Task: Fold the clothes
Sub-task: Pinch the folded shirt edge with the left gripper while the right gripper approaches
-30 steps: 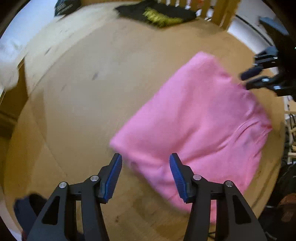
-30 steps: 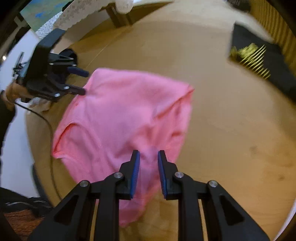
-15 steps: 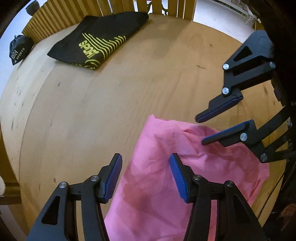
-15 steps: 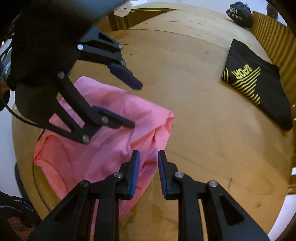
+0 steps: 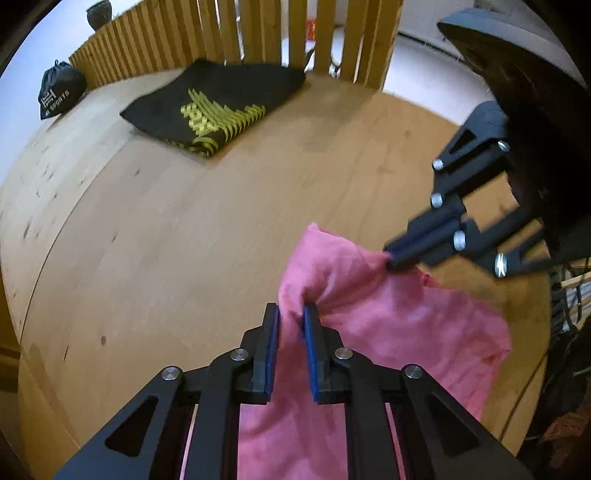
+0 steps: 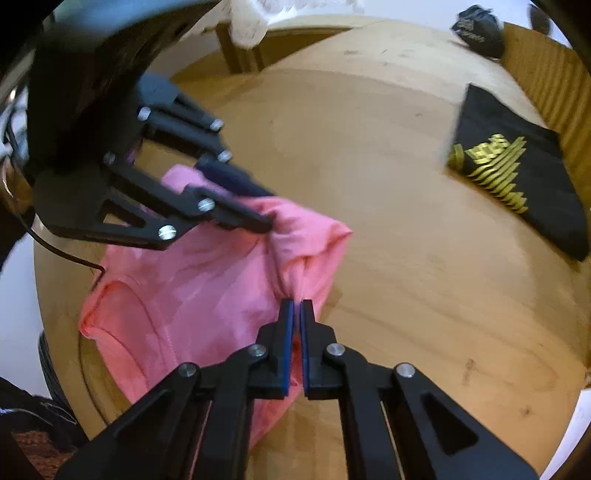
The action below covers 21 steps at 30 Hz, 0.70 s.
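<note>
On the round wooden table (image 5: 184,229), we grip the pink shirt (image 5: 388,332) near its front edge, a folded black shirt (image 5: 218,107) lying well apart. Our left gripper (image 5: 291,314) and right gripper (image 6: 296,306) are both clamped on bunched pink cloth. Only the right view shows the neckline (image 6: 110,295); only the left shows the slatted wooden screen (image 5: 258,33) beside a black bag (image 5: 59,88).

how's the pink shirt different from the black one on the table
The pink shirt is bunched and partly lifted, pinched by the left hand-held gripper and right hand-held gripper; the black shirt lies folded flat, untouched. The pink shirt is plain; the black shirt carries a yellow print. Both are over the wooden table.
</note>
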Each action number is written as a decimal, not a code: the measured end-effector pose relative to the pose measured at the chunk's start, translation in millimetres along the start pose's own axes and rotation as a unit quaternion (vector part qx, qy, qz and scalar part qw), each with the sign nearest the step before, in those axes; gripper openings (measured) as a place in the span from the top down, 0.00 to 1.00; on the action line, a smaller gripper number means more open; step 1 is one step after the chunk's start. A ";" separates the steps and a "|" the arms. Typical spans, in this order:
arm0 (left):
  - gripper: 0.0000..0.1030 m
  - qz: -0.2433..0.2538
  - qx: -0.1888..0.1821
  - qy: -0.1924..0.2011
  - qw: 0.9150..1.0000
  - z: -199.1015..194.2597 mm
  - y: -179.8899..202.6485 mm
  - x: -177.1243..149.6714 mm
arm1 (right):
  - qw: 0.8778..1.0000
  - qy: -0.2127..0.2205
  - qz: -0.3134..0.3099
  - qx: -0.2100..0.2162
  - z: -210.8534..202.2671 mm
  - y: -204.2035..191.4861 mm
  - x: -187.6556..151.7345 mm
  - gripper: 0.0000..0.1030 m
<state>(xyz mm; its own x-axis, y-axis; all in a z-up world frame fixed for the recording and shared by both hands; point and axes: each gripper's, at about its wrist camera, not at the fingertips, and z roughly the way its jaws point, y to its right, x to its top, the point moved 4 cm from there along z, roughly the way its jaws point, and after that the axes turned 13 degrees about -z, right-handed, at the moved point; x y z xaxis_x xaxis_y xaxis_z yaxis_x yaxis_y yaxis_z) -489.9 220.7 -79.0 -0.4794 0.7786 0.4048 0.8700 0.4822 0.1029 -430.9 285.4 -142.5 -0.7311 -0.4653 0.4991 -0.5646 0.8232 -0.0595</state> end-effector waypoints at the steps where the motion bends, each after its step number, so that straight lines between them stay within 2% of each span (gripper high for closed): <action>1: 0.88 0.005 0.006 0.006 1.000 -2.7 -4.5 -6.0 | 1.000 0.008 0.004 -0.001 -5.9 2.2 -1.6 0.97; 3: 0.88 0.001 0.026 -0.009 1.000 0.1 -13.2 -17.8 | 0.999 -0.019 0.013 -0.027 -0.9 12.9 -11.0 0.97; 4: 0.85 -0.004 0.032 -0.021 0.999 1.7 -18.6 -26.6 | 0.999 -0.031 0.025 -0.030 4.8 19.3 -14.8 0.97; 5: 0.85 -0.002 0.038 -0.020 0.999 17.8 -22.4 -21.0 | 0.998 -0.036 0.041 -0.026 8.4 26.0 -17.9 0.97; 9: 0.85 0.001 0.031 -0.002 1.000 10.1 -18.8 -10.5 | 0.994 0.014 0.101 0.040 2.0 47.7 1.0 0.97; 10: 0.85 0.003 0.032 -0.001 0.999 8.0 -18.2 -9.3 | 0.994 0.019 0.100 0.042 2.3 49.0 7.8 0.97; 15: 0.85 0.008 0.044 0.000 0.999 19.4 -18.7 -4.3 | 0.996 -0.016 0.085 0.032 22.3 45.2 31.5 0.97; 21: 0.84 0.039 0.037 -0.011 0.999 23.4 6.1 -19.6 | 0.986 -0.035 0.144 0.080 39.2 56.8 33.8 0.97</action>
<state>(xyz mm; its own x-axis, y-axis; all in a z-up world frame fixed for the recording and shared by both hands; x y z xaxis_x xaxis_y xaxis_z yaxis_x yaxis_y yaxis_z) -478.0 217.7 -107.6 -0.4144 0.8227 0.3892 0.8939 0.4482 0.0044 -502.7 303.7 -162.9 -0.8917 -0.2450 0.3805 -0.3779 0.8657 -0.3283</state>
